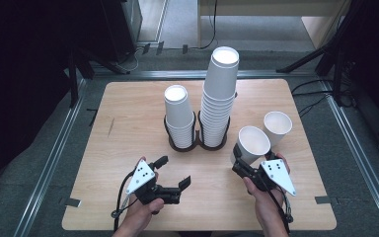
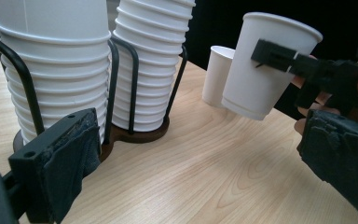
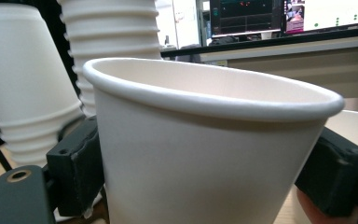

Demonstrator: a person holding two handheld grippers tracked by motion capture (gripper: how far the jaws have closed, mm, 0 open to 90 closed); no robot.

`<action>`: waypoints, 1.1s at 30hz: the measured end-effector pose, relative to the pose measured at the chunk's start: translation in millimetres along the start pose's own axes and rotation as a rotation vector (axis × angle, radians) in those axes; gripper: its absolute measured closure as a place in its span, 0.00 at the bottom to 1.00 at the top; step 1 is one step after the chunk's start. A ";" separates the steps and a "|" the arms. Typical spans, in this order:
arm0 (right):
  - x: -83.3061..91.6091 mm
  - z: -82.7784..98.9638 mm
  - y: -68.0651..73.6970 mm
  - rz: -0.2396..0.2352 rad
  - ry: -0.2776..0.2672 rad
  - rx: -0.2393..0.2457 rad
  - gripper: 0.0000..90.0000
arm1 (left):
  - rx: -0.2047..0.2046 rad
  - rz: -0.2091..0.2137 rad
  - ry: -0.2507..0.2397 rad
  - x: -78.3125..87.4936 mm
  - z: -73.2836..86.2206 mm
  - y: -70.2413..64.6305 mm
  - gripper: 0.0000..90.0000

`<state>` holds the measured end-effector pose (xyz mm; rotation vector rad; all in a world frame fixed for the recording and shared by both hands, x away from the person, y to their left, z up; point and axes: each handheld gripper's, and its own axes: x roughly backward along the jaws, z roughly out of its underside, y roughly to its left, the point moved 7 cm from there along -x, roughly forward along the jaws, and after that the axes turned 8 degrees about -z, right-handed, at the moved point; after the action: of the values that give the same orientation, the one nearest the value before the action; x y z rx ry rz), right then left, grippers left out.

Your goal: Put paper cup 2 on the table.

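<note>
Two stacks of white paper cups stand in a black wire holder (image 1: 197, 143) at the table's middle: a shorter left stack (image 1: 179, 116) and a taller right stack (image 1: 220, 94). My right gripper (image 1: 240, 160) is shut on a single white cup (image 1: 251, 142), which it holds tilted just above the table to the right of the holder. In the right gripper view, black pads (image 3: 74, 168) press both sides of this cup (image 3: 205, 154). My left gripper (image 1: 174, 171) stands open near the front, with nothing between its jaws. The left gripper view shows the held cup (image 2: 261, 70) clear of the wood.
Another loose white cup (image 1: 278, 126) stands upright on the table just behind and to the right of the held one, also seen as the far cup (image 2: 216, 74). The wooden tabletop (image 1: 128, 113) has bare wood at the left and along the front edge.
</note>
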<state>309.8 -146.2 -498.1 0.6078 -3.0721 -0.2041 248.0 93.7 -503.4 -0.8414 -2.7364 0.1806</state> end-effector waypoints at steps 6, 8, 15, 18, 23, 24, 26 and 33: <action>-2.8 10.2 -7.1 0.016 0.026 0.037 0.15 | -0.001 -0.004 0.000 -0.4 0.1 -0.1 0.00; -4.4 13.7 -9.1 0.025 0.035 0.047 0.15 | 0.000 -0.004 0.002 -0.5 0.8 0.7 0.00; -8.9 20.8 -19.2 0.049 0.054 0.106 0.15 | -0.006 0.000 0.012 -2.1 3.4 -1.9 0.00; -9.6 22.4 -20.9 0.042 0.058 0.129 0.15 | -0.008 -0.006 0.014 -2.2 3.8 -0.6 0.00; -11.5 25.9 -21.7 0.024 0.071 0.149 0.15 | 0.002 -0.014 0.015 -2.3 4.7 1.7 0.00; -11.8 26.6 -21.8 0.023 0.071 0.147 0.15 | 0.002 -0.014 0.015 -2.3 4.8 1.9 0.00; -12.3 28.5 -22.7 0.024 0.079 0.147 0.15 | 0.000 -0.015 0.017 -2.4 5.1 2.1 0.00; -14.0 33.9 -27.9 0.050 0.099 0.143 0.15 | -0.001 -0.013 0.022 -3.3 6.9 0.6 0.00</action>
<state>332.4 -162.2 -535.0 0.5272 -3.0196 0.0457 248.9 92.1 -510.9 -0.8205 -2.7210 0.1659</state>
